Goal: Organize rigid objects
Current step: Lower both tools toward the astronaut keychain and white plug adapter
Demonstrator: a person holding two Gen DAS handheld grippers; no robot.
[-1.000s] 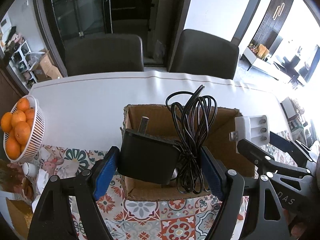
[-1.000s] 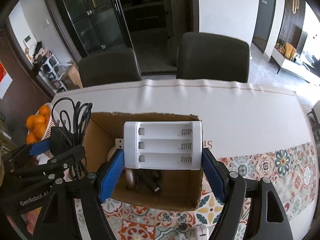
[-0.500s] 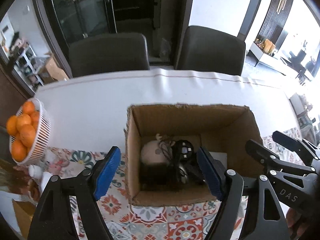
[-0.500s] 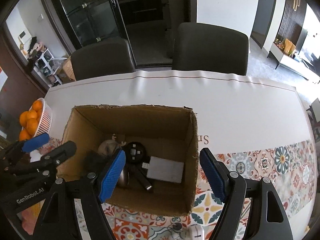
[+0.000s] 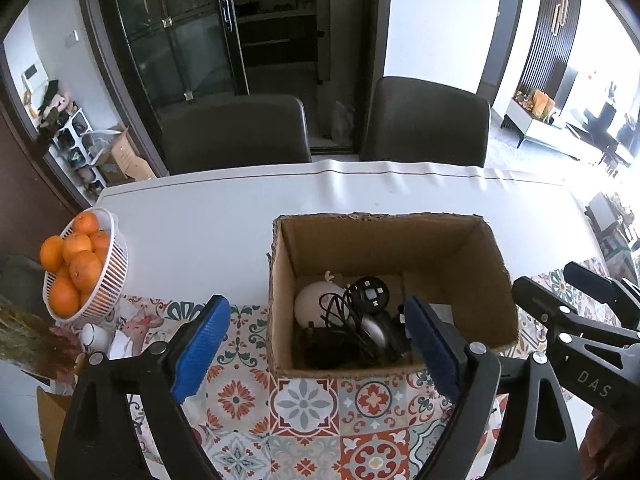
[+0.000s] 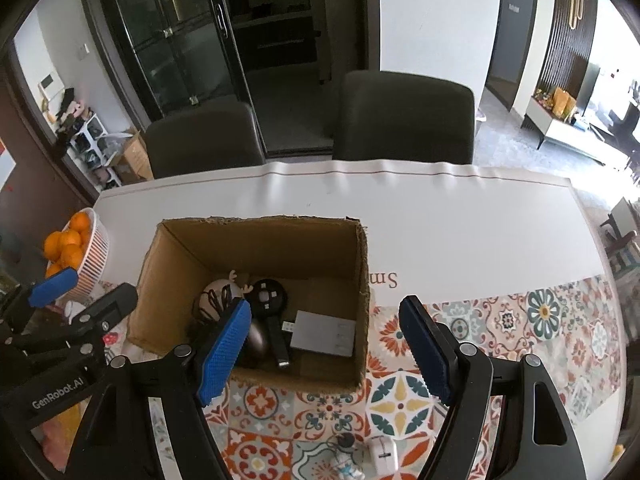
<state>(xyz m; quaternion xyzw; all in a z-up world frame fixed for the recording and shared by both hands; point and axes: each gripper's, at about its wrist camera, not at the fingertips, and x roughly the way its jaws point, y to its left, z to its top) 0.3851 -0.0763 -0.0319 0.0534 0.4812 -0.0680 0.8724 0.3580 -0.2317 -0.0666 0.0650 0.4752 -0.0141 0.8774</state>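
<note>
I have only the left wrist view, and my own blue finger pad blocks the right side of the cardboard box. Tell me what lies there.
Observer: A flat, pale grey rectangular battery holder lies on the floor of the brown cardboard box, near its right wall.
Operator: Report anything outside the box on the near side.
Observer: A small white mouse-shaped object and a little figurine sit on the patterned tile cloth, in front of the box. The open, empty right gripper is above them.
</note>
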